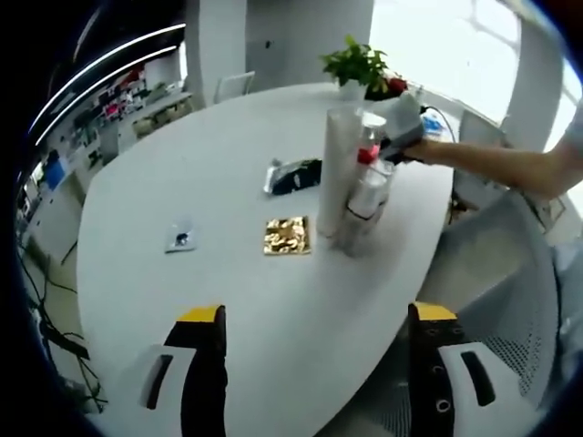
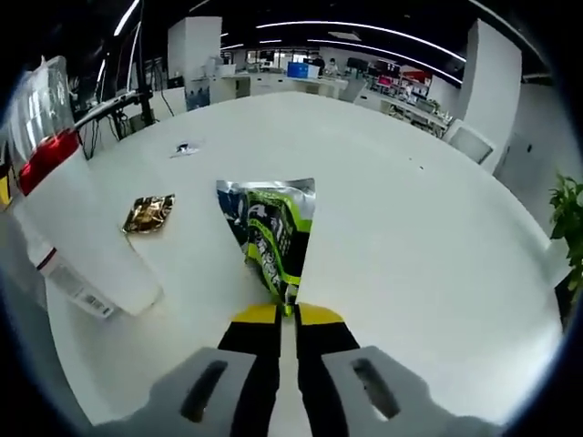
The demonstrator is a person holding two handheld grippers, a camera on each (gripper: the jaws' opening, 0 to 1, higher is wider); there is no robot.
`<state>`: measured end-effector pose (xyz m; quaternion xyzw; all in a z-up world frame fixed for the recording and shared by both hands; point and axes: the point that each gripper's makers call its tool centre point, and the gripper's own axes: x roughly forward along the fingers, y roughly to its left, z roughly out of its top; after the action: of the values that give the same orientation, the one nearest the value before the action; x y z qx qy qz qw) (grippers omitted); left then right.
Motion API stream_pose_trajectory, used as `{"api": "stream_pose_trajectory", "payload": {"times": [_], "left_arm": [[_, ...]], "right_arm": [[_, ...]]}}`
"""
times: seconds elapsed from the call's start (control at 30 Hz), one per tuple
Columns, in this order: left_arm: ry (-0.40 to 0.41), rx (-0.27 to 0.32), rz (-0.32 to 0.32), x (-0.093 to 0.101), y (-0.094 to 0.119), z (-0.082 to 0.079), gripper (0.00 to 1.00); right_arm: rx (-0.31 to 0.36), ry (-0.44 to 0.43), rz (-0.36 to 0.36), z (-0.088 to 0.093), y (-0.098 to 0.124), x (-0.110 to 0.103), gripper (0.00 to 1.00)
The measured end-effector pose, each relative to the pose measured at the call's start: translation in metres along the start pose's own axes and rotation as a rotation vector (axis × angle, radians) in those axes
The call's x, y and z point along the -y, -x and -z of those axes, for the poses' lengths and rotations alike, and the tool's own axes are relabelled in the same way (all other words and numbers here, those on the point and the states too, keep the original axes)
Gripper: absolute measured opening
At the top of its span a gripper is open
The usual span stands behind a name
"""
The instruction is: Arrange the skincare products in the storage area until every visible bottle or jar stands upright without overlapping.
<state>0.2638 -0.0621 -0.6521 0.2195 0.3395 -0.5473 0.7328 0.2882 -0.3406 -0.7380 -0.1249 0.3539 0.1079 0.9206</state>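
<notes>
Clearly the right hand-held gripper [image 2: 280, 314] is clenched on the bottom edge of a green-and-silver sachet [image 2: 271, 231], which it holds just above the white counter [image 2: 410, 200]; setting it down well, in my judgement, means carrying it low and placing it apart from the white bottle with the red-banded clear cap [image 2: 68, 209] at nine o'clock. Meanwhile the left hand-held gripper [image 1: 316, 319] hangs released and empty, facing the upright bottles [image 1: 353, 187] clustered at twelve o'clock, contents hidden, with a gold packet [image 1: 288, 235] just beside them.
</notes>
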Motion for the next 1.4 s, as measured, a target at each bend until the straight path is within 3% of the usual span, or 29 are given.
{"api": "stream_pose_trajectory", "payload": {"times": [0.03,0.1,0.27,0.53,0.93,1.1,1.23,1.4], "left_arm": [[-0.024,-0.007,-0.01,-0.006,0.0,-0.001,0.77],[-0.06,-0.015,-0.021,-0.015,-0.001,-0.004,0.74],[-0.15,-0.037,-0.047,-0.043,-0.008,-0.017,0.67],[-0.251,-0.071,-0.034,-0.059,-0.037,-0.035,0.59],[-0.099,-0.052,0.03,-0.085,-0.095,-0.051,0.38],[0.018,-0.026,0.104,-0.079,-0.113,-0.058,0.33],[0.088,-0.01,0.117,-0.082,-0.127,-0.064,0.3],[0.22,0.012,0.161,-0.075,-0.142,-0.071,0.28]], "right_arm": [[0.02,0.044,0.006,-0.005,-0.001,0.003,0.01],[0.003,0.007,-0.02,-0.003,-0.003,-0.001,0.01],[0.0,0.021,-0.029,-0.005,-0.005,-0.002,0.01],[0.037,-0.025,-0.065,-0.022,-0.007,-0.003,0.01],[0.045,-0.06,-0.132,-0.04,-0.018,-0.006,0.04],[0.045,-0.112,-0.165,-0.041,-0.026,-0.008,0.06],[0.046,-0.168,-0.21,-0.042,-0.033,-0.013,0.06],[0.033,-0.177,-0.222,-0.045,-0.04,-0.011,0.08]]}}
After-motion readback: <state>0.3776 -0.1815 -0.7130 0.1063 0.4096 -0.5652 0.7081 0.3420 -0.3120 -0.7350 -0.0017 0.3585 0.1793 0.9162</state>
